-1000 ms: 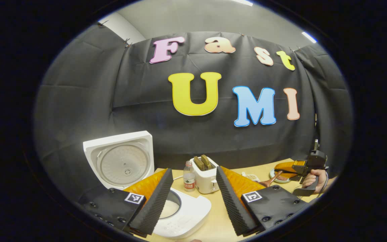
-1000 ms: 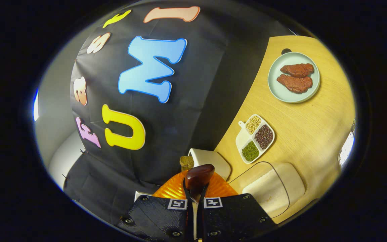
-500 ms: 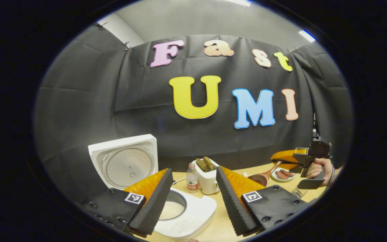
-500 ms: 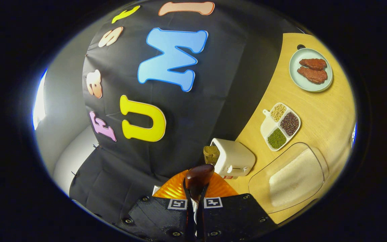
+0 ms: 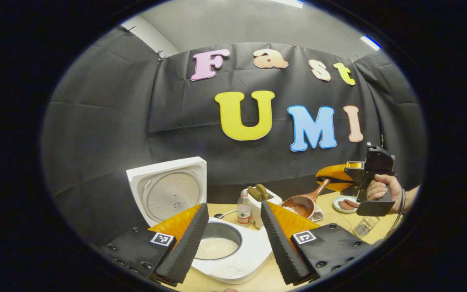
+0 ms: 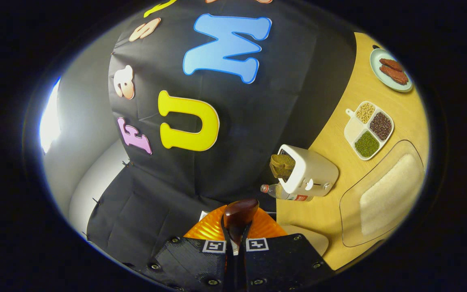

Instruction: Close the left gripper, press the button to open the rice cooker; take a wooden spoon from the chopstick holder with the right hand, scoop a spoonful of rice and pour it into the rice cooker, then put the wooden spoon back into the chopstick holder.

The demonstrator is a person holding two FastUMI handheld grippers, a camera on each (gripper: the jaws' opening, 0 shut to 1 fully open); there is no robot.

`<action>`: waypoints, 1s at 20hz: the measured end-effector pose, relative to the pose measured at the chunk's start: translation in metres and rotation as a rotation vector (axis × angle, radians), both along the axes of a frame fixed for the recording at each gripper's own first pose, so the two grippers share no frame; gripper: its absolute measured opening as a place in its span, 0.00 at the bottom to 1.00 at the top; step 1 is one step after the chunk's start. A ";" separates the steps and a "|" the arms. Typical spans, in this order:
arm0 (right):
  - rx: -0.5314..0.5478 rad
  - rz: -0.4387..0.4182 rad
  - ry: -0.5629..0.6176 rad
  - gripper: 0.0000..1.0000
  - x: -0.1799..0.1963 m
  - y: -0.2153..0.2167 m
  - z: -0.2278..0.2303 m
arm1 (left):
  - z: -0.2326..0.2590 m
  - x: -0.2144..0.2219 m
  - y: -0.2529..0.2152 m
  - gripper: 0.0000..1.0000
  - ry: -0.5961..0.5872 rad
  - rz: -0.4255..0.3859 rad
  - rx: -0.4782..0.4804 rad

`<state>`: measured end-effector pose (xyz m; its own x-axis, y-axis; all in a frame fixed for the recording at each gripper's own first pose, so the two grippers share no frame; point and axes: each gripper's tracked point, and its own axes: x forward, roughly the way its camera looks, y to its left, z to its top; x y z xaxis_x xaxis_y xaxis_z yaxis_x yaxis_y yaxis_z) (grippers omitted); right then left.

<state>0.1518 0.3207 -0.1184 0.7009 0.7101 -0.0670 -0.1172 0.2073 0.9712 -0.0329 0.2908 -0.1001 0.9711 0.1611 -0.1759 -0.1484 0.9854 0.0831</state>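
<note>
The white rice cooker (image 5: 237, 265) stands open, its lid (image 5: 168, 190) upright and white rice in its pot (image 5: 219, 246). My left gripper (image 5: 233, 239) hovers open above the pot, holding nothing. In the left gripper view my right gripper (image 5: 326, 180), held by a hand (image 5: 379, 190), is shut on the wooden spoon (image 5: 300, 205). The spoon's bowl carries some rice and hangs right of the toaster, above the table. In the right gripper view my right gripper (image 6: 236, 240) clamps the dark spoon handle (image 6: 239, 213), which sticks up between its fingers.
A white toaster (image 5: 264, 198) (image 6: 308, 174) with bread and a small bottle (image 5: 243, 207) (image 6: 284, 192) stand behind the cooker. A clear rice container (image 6: 383, 194), a compartment dish of beans (image 6: 367, 129), a plate of meat (image 6: 391, 71) and a glass (image 5: 365, 225) sit on the wooden table.
My right gripper has risen and carried the spoon leftward, from the rice container toward the cooker. The left gripper stays open; the cooker pot has come more to the middle of its view.
</note>
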 end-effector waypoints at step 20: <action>-0.628 0.389 -0.480 0.04 -0.014 0.233 -0.009 | -0.031 -0.039 0.041 0.91 0.026 0.106 -0.030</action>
